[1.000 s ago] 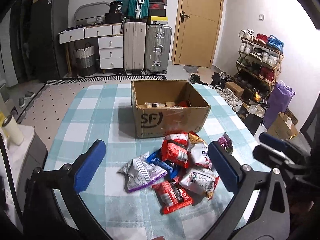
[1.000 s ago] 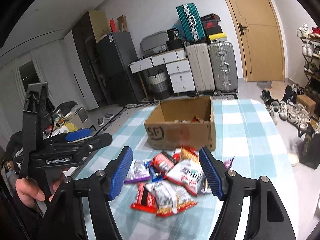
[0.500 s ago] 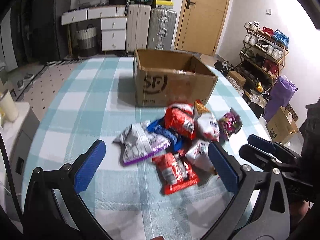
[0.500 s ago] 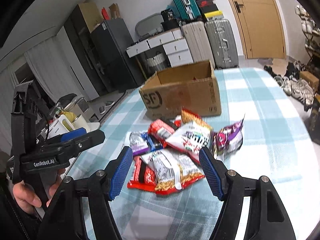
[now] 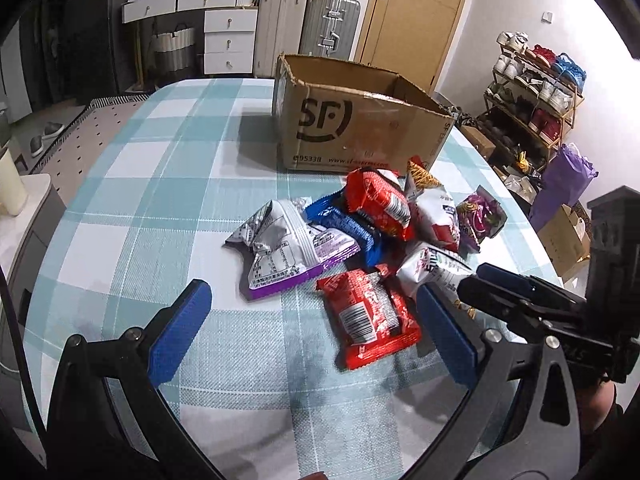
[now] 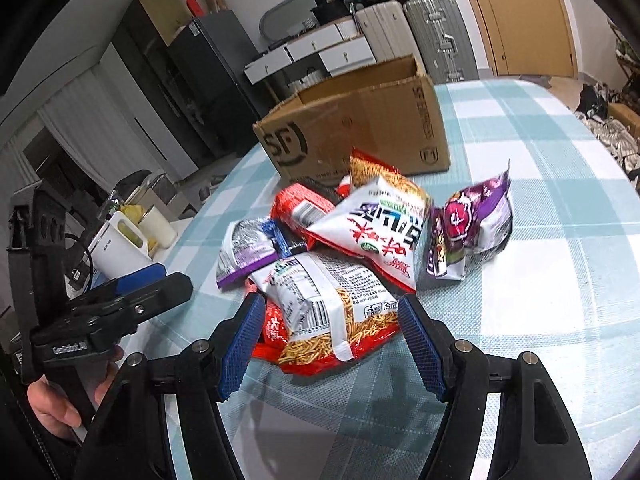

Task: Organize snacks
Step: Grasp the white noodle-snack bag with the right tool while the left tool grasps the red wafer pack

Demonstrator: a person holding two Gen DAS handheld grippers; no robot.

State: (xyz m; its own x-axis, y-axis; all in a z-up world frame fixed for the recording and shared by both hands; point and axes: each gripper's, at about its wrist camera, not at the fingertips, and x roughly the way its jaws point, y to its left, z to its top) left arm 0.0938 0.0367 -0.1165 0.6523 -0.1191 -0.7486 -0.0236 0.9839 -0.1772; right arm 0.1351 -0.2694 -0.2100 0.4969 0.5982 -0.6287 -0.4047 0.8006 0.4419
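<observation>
A pile of snack packets lies on the checked tablecloth in front of an open cardboard box [image 5: 352, 128] marked SF, also in the right wrist view [image 6: 360, 128]. My left gripper [image 5: 316, 332] is open just above the cloth, with a red packet [image 5: 368, 312] between its fingers and a white-purple packet [image 5: 284, 248] beyond. My right gripper [image 6: 330, 344] is open, its fingers on either side of a red-white noodle packet [image 6: 324, 304]. Behind that lie a white packet [image 6: 376, 228] and a purple packet [image 6: 468, 224]. The right gripper's body shows in the left wrist view [image 5: 532, 300].
The table's left edge borders a side stand with a cream cup [image 5: 10, 188]. A white jug [image 6: 120, 248] stands by the table. Suitcases [image 5: 304, 16], drawers and a door are at the back; a shoe rack [image 5: 536, 92] is at the right.
Both grippers have come down and forward toward the snack pile. The right gripper's fingers now flank the noodle packet; the box looks closer and its inside is out of sight.
</observation>
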